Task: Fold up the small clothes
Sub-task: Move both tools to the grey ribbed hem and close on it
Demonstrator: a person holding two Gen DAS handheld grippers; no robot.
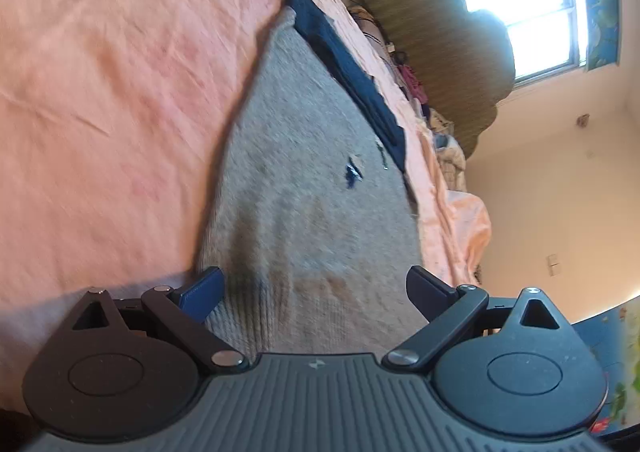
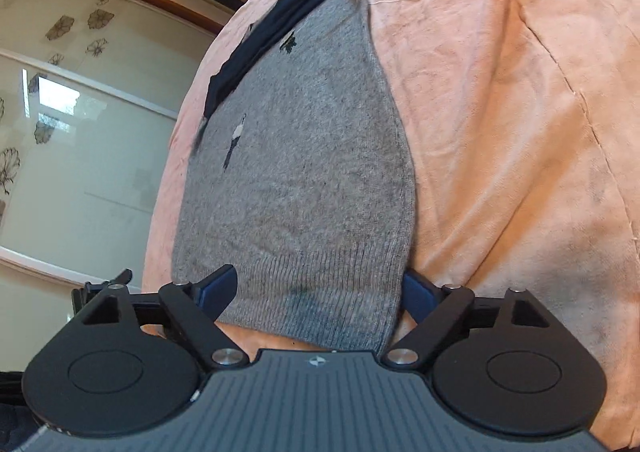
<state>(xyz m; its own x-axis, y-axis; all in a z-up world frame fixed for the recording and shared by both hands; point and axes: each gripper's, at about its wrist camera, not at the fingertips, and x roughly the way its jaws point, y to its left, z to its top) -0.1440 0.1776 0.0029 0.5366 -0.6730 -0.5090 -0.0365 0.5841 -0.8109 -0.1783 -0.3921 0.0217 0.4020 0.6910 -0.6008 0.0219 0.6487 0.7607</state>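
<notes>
Grey knit garment [image 1: 304, 188], with a dark navy band [image 1: 344, 64] along its far edge, spread flat on the pink sheet [image 1: 100, 92] of a bed, ribbed hem nearest both cameras. Lying smooth and fully opened out, presumably so that a clean fold can be started from the hem.

Left tongs [image 1: 316, 292] spread wide, blue-padded fingers [image 1: 204, 292] either side of the hem, holding nothing. Low over the cloth, apparently lined up to take one hem corner; contact with the knit not clear from this view.

Right tongs [image 2: 320, 292] likewise wide apart, straddling the ribbed hem, one finger over the knit and the other partly hidden behind its edge. No grip on the cloth yet.

Both tools at the same end of the garment, probably so the hem can be lifted evenly and carried toward the navy band. No fold visible so far; task judged to be at its start.

Likely trouble: loose knit sagging or bunching if only one layer gets pinched.
</notes>
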